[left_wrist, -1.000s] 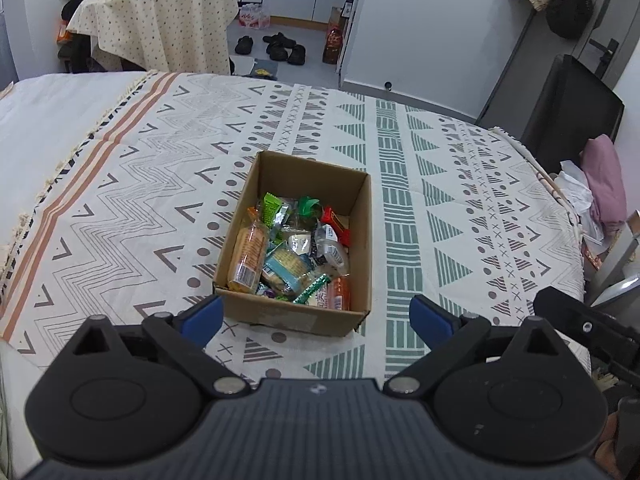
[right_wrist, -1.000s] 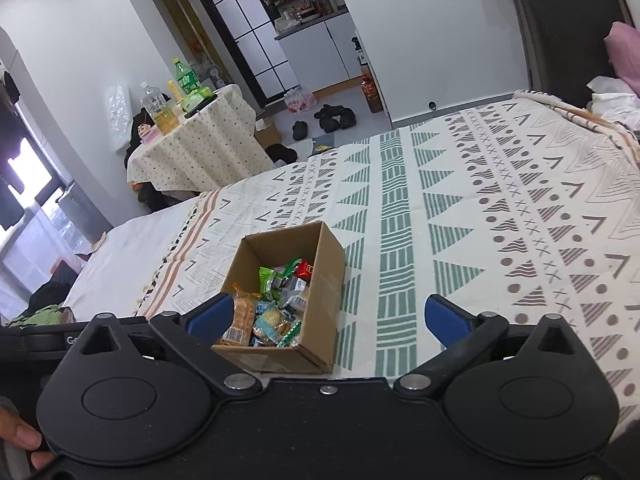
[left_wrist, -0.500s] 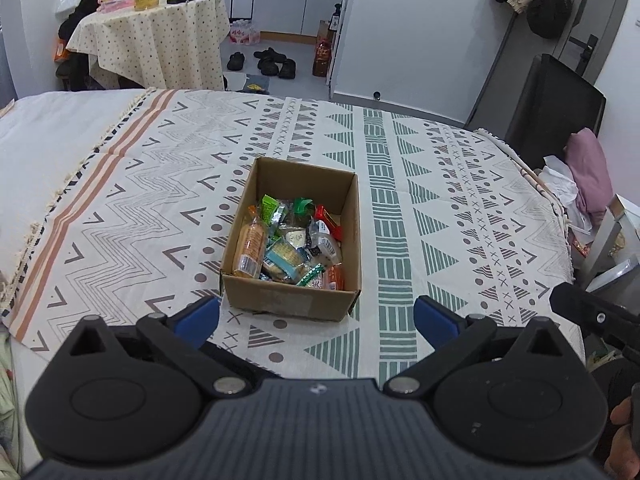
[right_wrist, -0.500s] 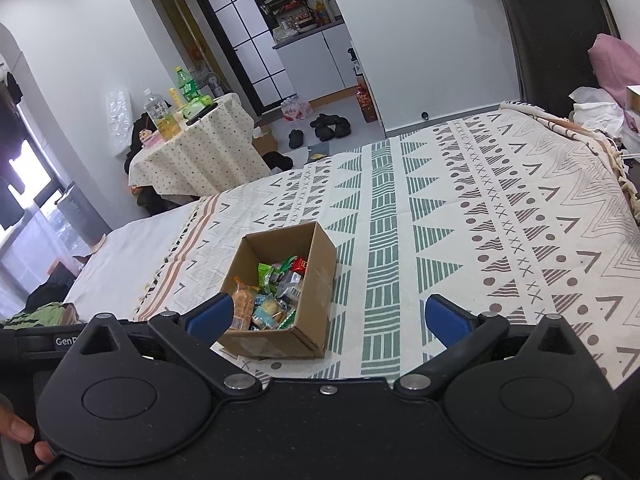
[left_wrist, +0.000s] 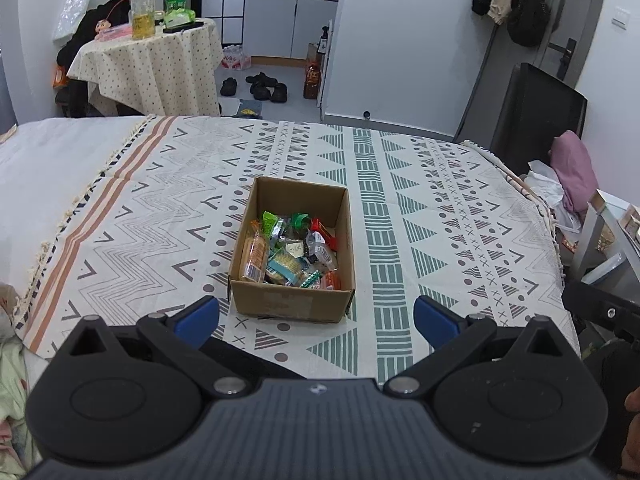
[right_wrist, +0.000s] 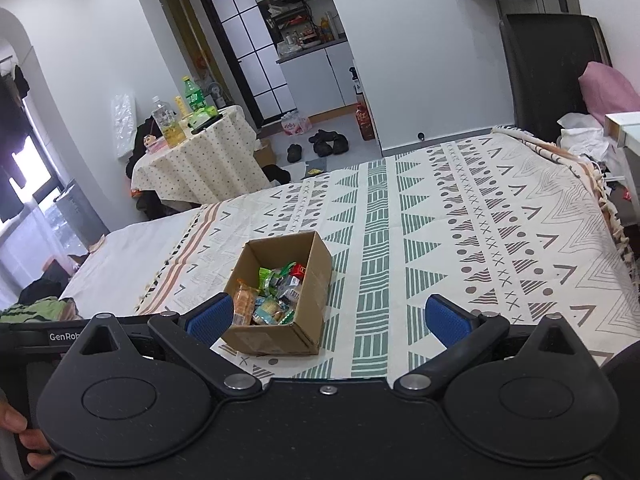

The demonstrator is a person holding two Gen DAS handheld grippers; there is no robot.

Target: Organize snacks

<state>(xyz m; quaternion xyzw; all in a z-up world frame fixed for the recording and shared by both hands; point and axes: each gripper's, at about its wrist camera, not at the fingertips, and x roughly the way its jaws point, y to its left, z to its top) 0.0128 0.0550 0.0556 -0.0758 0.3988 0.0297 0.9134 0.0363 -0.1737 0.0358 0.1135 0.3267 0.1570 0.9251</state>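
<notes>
An open cardboard box [left_wrist: 280,304] sits on a patterned blanket; it holds several wrapped snacks [left_wrist: 290,254], among them a long orange biscuit pack [left_wrist: 255,255]. In the right wrist view the same box [right_wrist: 310,304] lies left of centre with the snacks [right_wrist: 272,292] inside. My left gripper [left_wrist: 316,318] is open, held back from the box's near wall, with nothing between its blue pads. My right gripper [right_wrist: 328,316] is open too and empty, hovering near the blanket's front edge, to the right of the box.
The blanket [left_wrist: 440,216] covers a bed. Beyond it stands a small table with a dotted cloth [left_wrist: 152,64] carrying bottles. Shoes [left_wrist: 264,86] lie on the floor. A black chair [left_wrist: 532,116] and a pink cloth [left_wrist: 576,168] are at the right. A hand [right_wrist: 20,436] shows at lower left.
Both grippers have pulled back and up from the box, so it looks smaller and farther away. Their jaws stay open. The box and snacks have not moved.
</notes>
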